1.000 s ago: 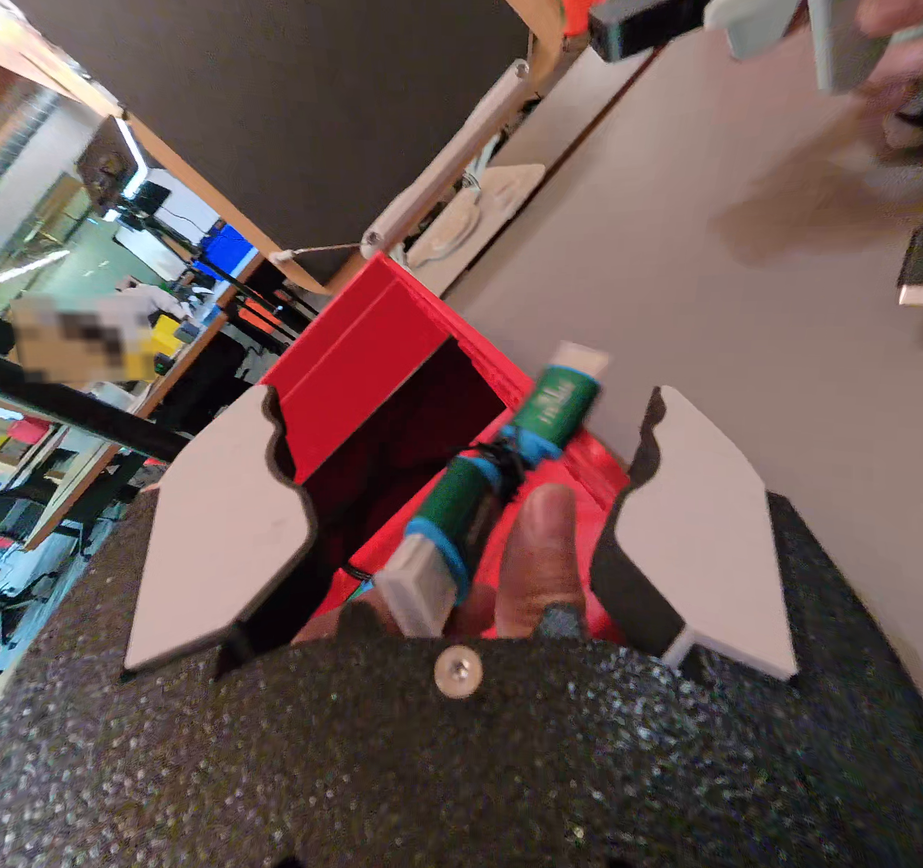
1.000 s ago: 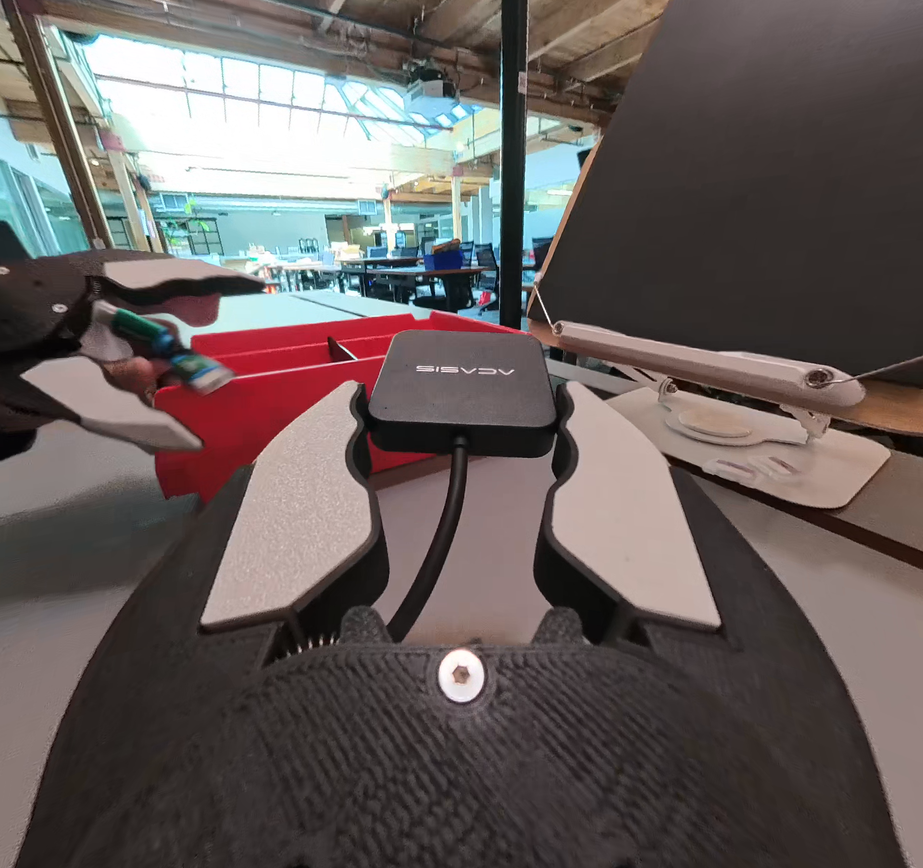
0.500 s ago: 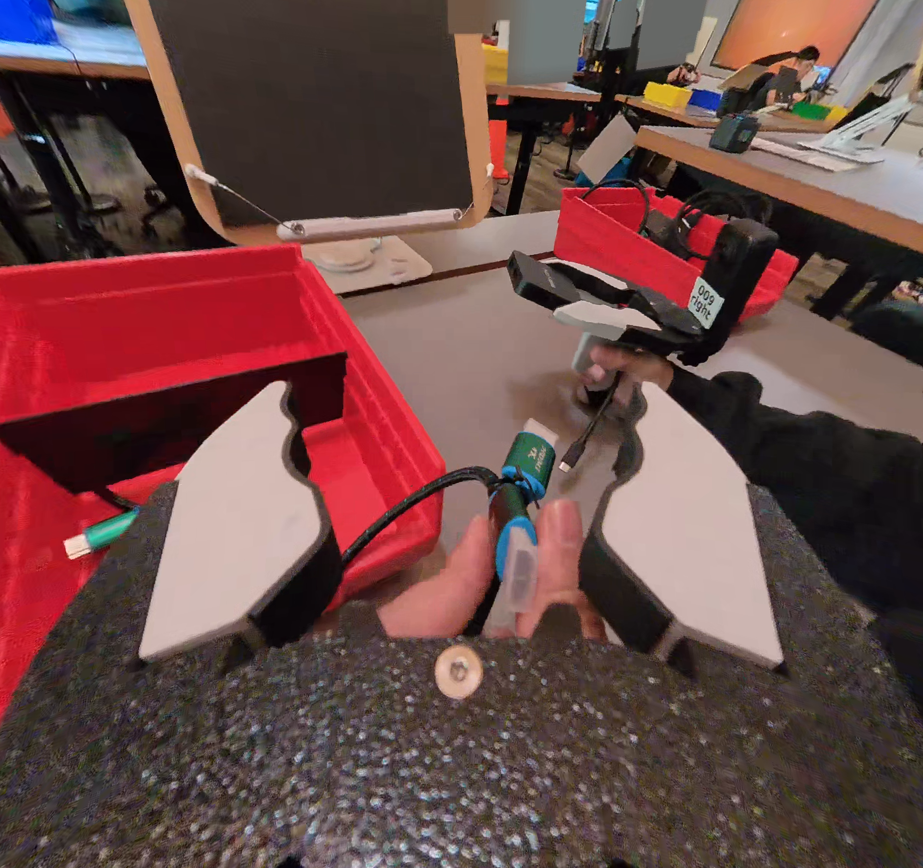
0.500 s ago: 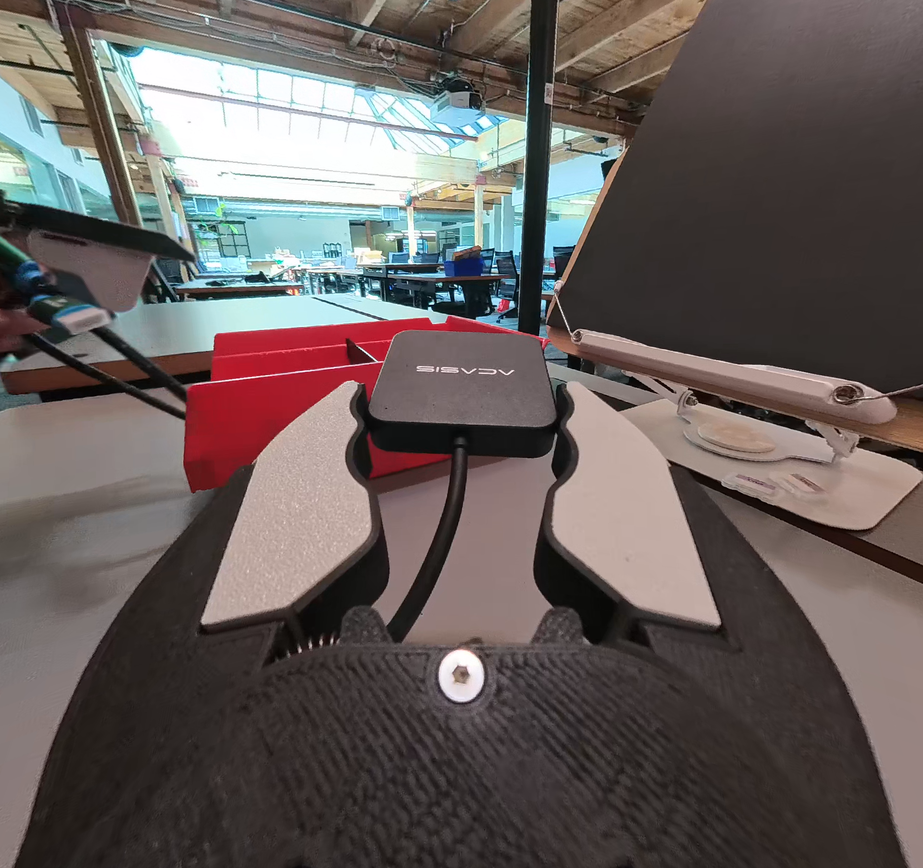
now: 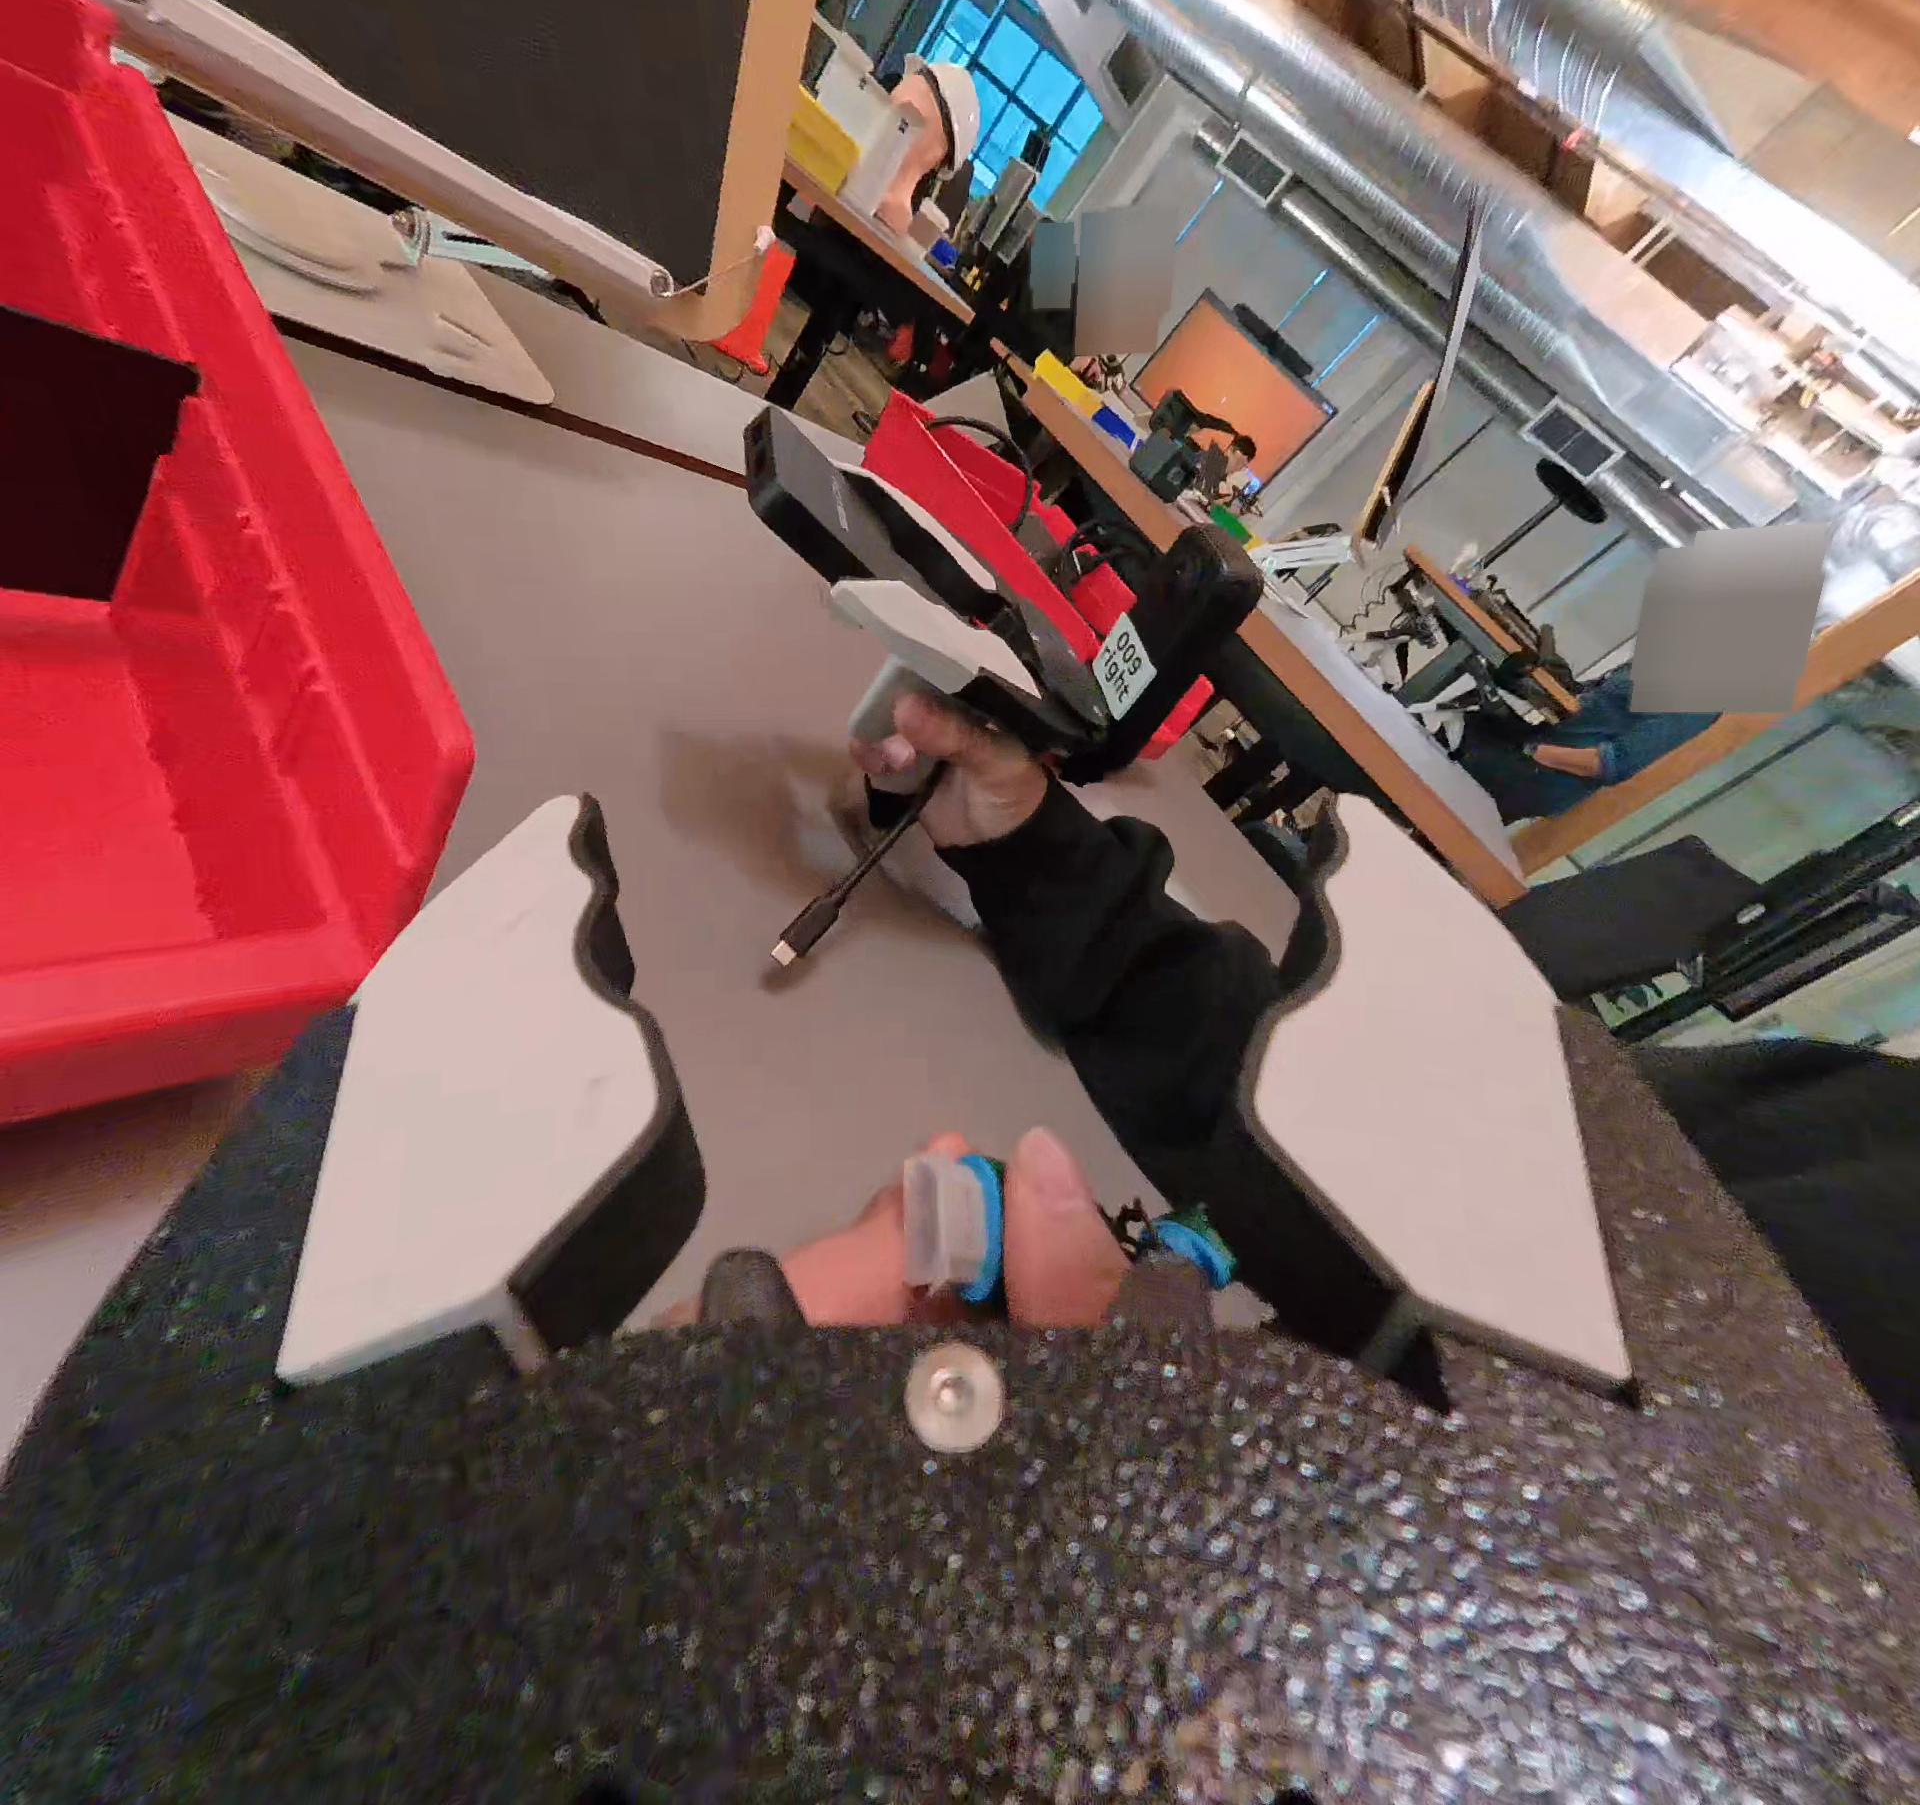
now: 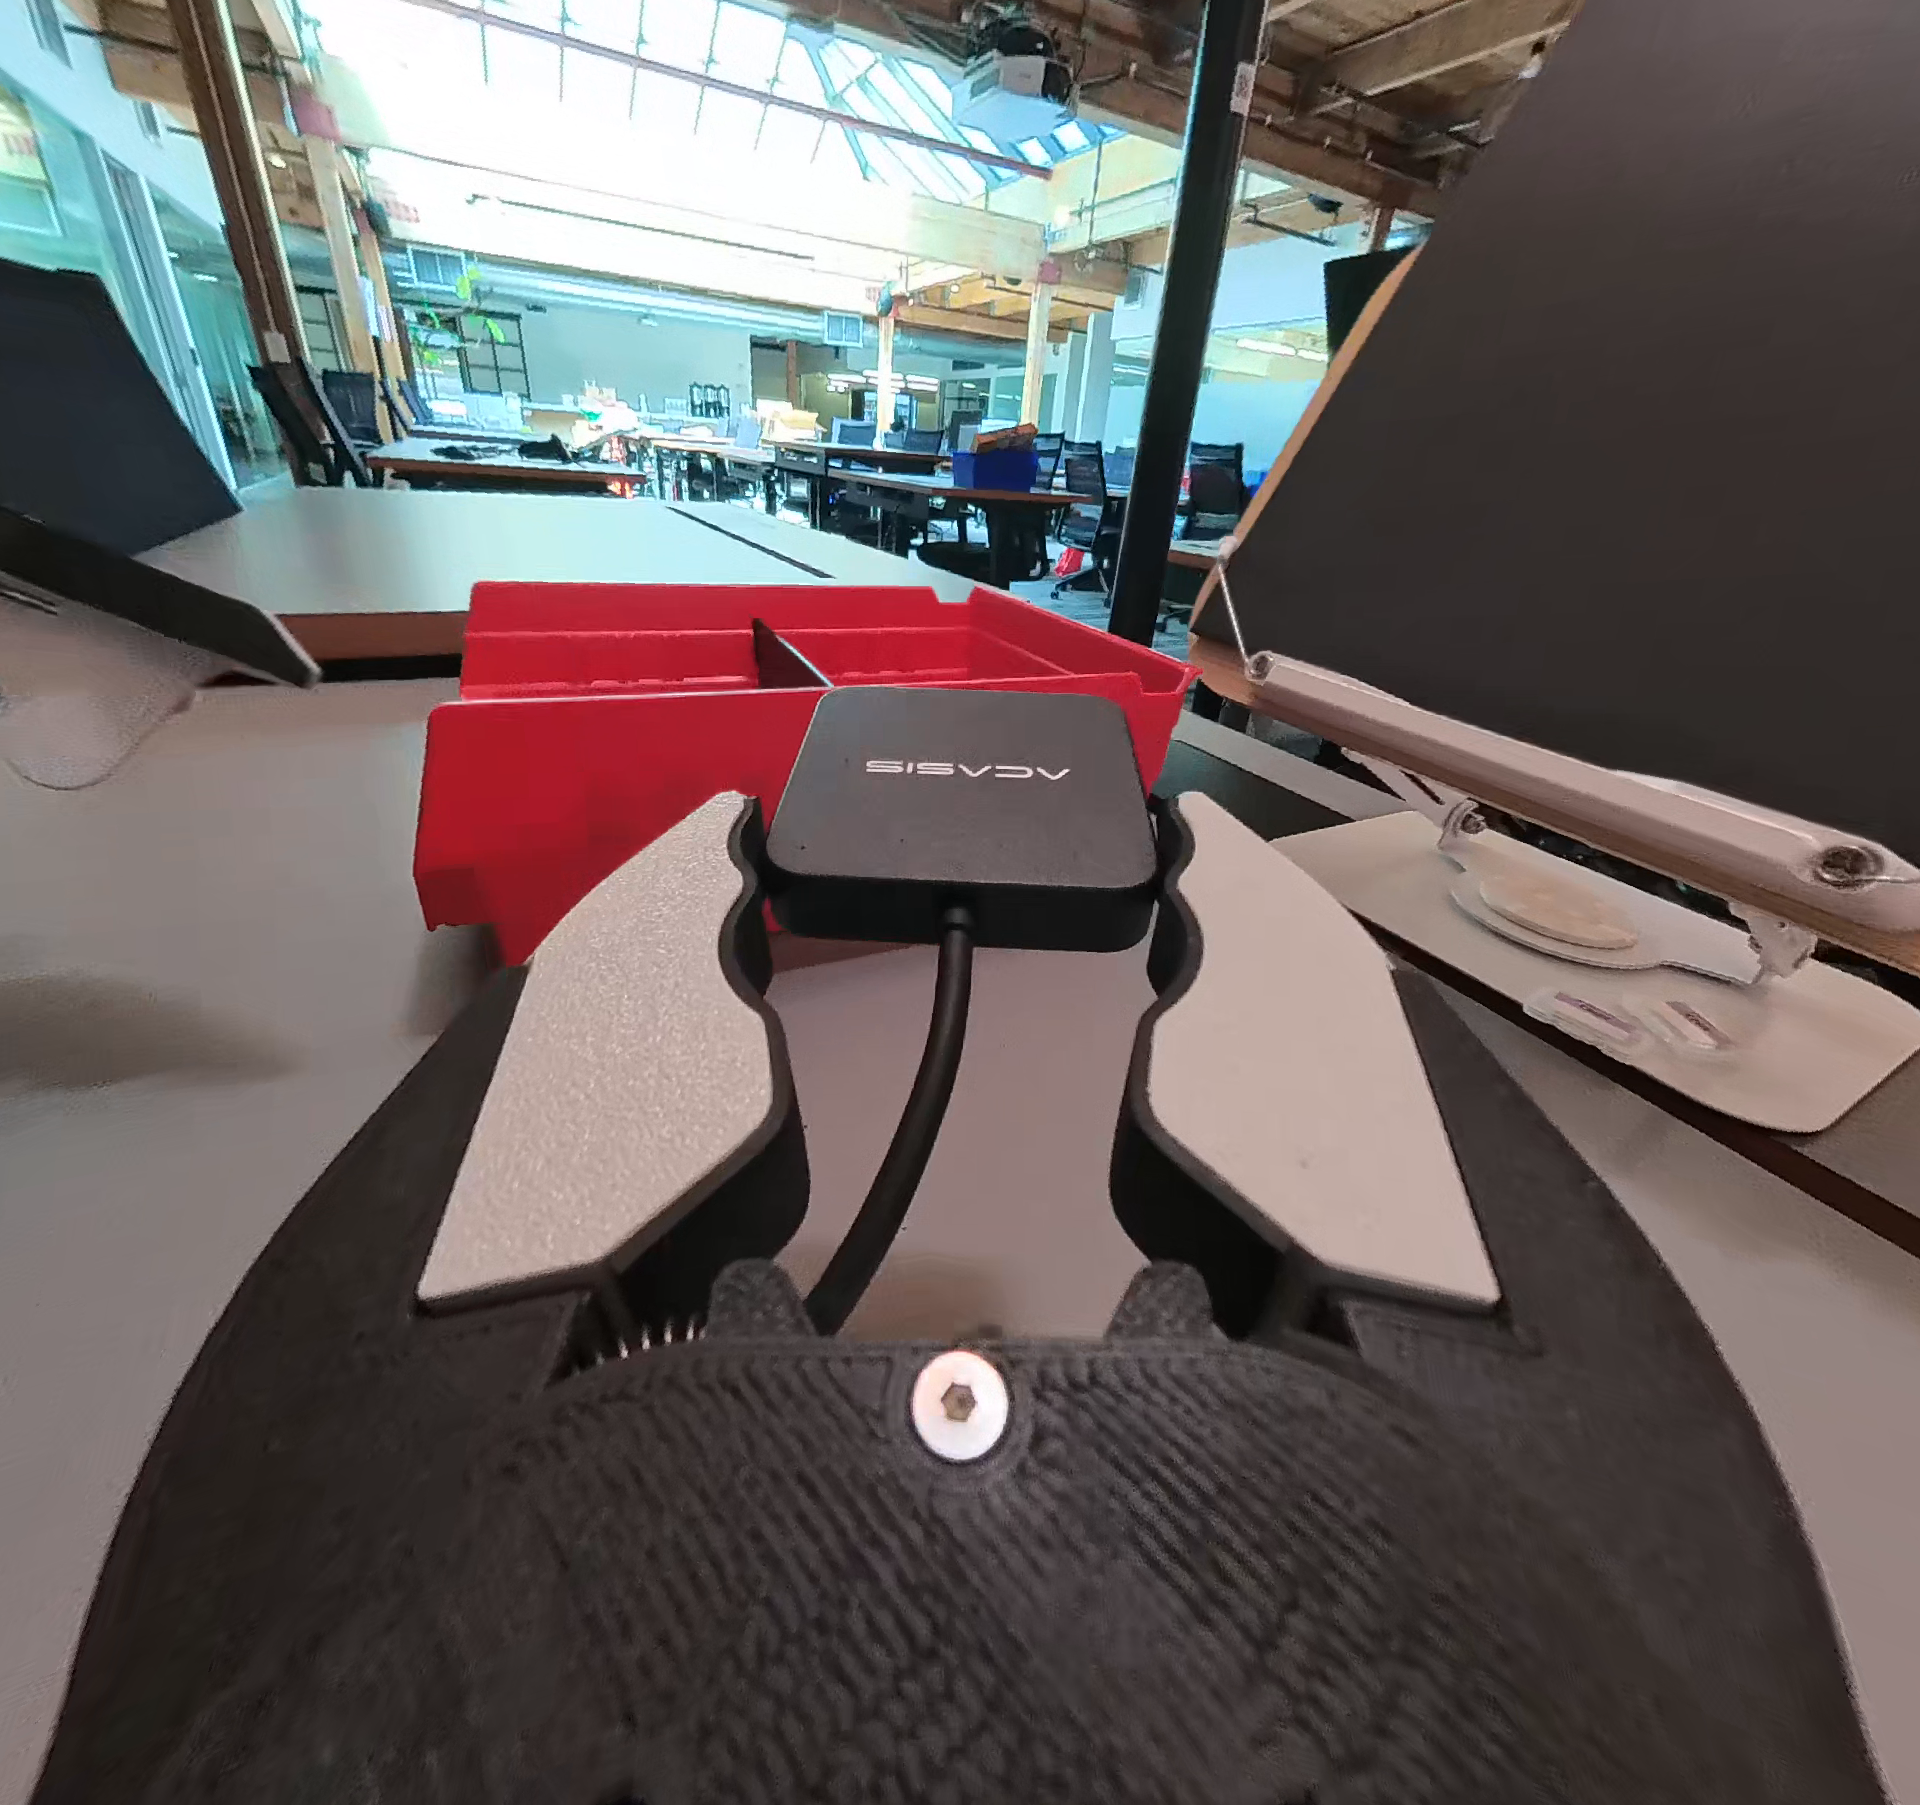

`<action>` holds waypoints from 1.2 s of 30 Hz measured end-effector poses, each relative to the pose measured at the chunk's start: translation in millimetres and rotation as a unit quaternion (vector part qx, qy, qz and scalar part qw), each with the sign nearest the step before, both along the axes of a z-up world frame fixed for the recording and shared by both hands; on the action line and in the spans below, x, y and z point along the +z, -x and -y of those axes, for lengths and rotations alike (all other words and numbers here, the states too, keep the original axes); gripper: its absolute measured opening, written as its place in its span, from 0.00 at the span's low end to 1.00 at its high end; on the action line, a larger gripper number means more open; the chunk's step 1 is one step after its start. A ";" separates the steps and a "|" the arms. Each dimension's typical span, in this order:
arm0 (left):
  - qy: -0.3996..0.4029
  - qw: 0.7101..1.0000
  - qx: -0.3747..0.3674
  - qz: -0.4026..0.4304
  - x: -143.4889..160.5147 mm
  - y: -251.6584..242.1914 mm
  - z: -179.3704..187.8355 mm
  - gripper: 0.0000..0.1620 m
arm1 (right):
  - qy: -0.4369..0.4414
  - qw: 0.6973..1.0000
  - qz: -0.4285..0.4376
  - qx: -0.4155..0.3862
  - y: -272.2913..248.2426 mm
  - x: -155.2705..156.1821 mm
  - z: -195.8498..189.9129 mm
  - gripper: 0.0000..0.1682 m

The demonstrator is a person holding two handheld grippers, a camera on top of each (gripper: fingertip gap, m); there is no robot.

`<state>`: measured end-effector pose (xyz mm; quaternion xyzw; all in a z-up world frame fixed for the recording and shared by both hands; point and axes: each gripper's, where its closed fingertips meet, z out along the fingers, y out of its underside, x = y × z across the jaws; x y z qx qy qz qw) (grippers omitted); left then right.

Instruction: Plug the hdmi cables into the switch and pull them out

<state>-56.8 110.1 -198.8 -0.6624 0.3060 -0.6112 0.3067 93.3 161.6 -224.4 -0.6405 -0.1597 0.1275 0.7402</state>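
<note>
Right wrist view: right gripper (image 6: 961, 908) clamped on a flat black switch (image 6: 961, 810), short black lead (image 6: 904, 1111) trailing back between the fingers, held above a grey tabletop (image 6: 208, 924). Just beyond, a red bin (image 6: 623, 768) with a dark divider. At right, a tilted black board (image 6: 1662, 405) on a white stand. Behind, an open workshop: long desks, chairs, timber beams, skylights, a dark pole.

Left wrist view: left gripper (image 5: 956, 934) spread wide, gripping nothing. Low between its fingers, a bare hand (image 5: 935, 1246) pinching a cable plug (image 5: 940, 1225) with blue bands. Farther off over the same tabletop, the switch again, lead end dangling. Silver ducts overhead, an orange screen far back.
</note>
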 end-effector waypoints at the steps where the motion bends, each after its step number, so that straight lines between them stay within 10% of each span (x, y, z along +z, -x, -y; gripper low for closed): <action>1: 0.006 1.000 0.008 0.007 -1.1 -1.2 -4.1 0.75 | 0.001 1.000 0.000 0.001 1.6 1.1 2.0 0.43; 9: -0.064 0.998 -0.011 0.011 -2.0 -16.4 -2.3 0.48 | 0.016 1.000 -0.004 0.021 20.2 -1.7 36.0 0.43; 17: -0.230 0.971 0.024 0.052 59.9 -9.4 28.4 0.47 | -0.033 0.999 0.027 -0.010 31.1 26.6 76.7 0.43; 26: -0.197 0.968 0.092 0.128 40.6 16.2 28.4 0.50 | -0.064 0.996 0.052 0.046 78.7 59.6 127.5 0.43; 36: -0.151 0.963 0.087 0.204 46.9 -11.4 50.8 0.48 | -0.069 0.953 0.040 0.291 170.0 67.0 198.4 0.43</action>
